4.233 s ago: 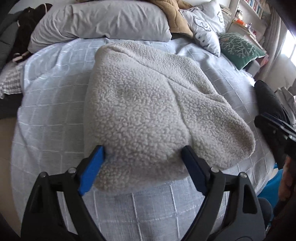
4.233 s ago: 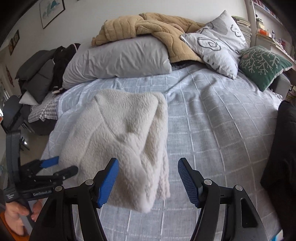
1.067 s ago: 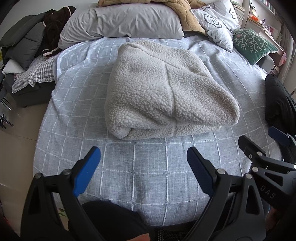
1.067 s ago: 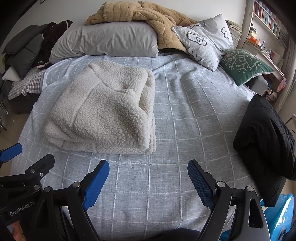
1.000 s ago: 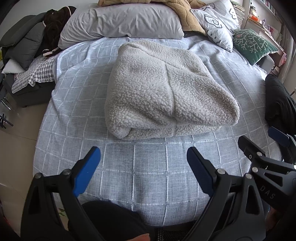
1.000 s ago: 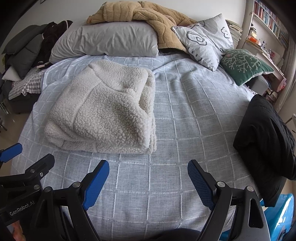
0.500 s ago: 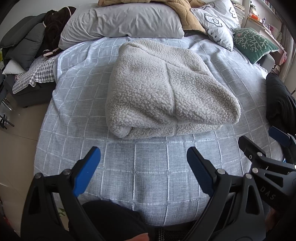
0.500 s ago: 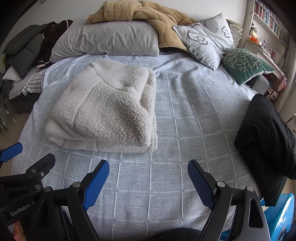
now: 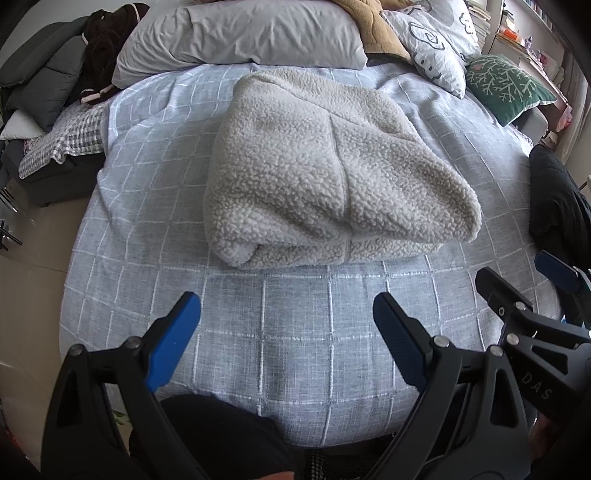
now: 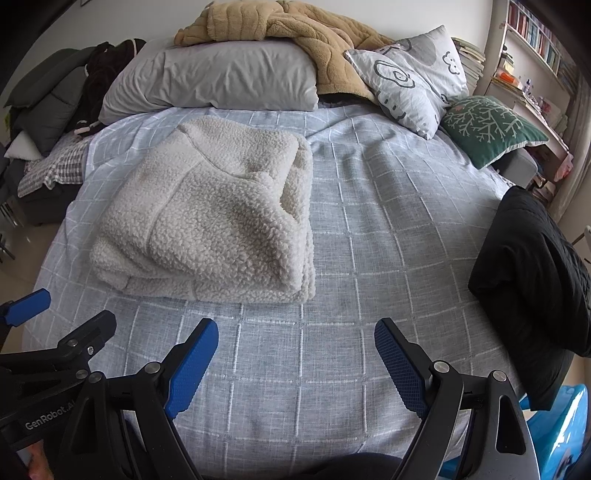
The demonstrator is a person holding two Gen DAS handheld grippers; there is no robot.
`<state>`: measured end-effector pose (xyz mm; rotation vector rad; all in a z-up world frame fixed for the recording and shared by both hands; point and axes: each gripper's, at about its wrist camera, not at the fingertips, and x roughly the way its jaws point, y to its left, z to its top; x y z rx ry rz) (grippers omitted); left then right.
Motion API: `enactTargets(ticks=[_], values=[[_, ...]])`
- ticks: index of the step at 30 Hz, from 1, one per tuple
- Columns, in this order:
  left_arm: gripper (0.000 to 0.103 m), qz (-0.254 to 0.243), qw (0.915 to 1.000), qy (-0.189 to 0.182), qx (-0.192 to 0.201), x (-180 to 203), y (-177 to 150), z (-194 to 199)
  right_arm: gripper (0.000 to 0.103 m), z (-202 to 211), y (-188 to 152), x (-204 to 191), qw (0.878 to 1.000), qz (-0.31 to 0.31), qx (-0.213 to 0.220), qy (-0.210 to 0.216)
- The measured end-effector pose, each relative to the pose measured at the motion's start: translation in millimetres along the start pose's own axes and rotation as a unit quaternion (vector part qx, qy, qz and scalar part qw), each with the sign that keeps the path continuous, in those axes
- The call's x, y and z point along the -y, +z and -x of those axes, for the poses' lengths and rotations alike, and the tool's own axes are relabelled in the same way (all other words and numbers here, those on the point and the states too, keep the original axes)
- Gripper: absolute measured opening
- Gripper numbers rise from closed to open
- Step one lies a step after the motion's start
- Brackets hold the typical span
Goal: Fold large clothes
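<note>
We see one cream fleece garment [image 9: 332,170] lying folded on the left half of the checked bed [image 10: 369,258]; our left gripper [image 9: 286,321] and right gripper [image 10: 295,347] both hover near the foot of the bed, fingers spread wide and released, grasping nothing; three pillows [image 10: 214,79] line the head; one black garment [image 10: 532,266] lies at the right edge.

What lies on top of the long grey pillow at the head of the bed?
A crumpled tan blanket is heaped on the grey pillow and spills down to the right of it. What is under the blanket's folds is covered and cannot be seen.
</note>
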<state>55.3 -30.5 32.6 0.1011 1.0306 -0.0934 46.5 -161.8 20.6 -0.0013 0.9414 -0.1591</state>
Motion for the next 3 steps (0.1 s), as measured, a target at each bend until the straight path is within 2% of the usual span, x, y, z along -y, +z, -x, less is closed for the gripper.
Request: enactTargets(ticks=[3], values=[[0.094, 0.001, 1.0000, 0.003, 0.000, -0.8, 0.0, -2.8, 0.088, -1.1, -0.6, -1.2, 1.000, 0.000, -0.001, 0.002]])
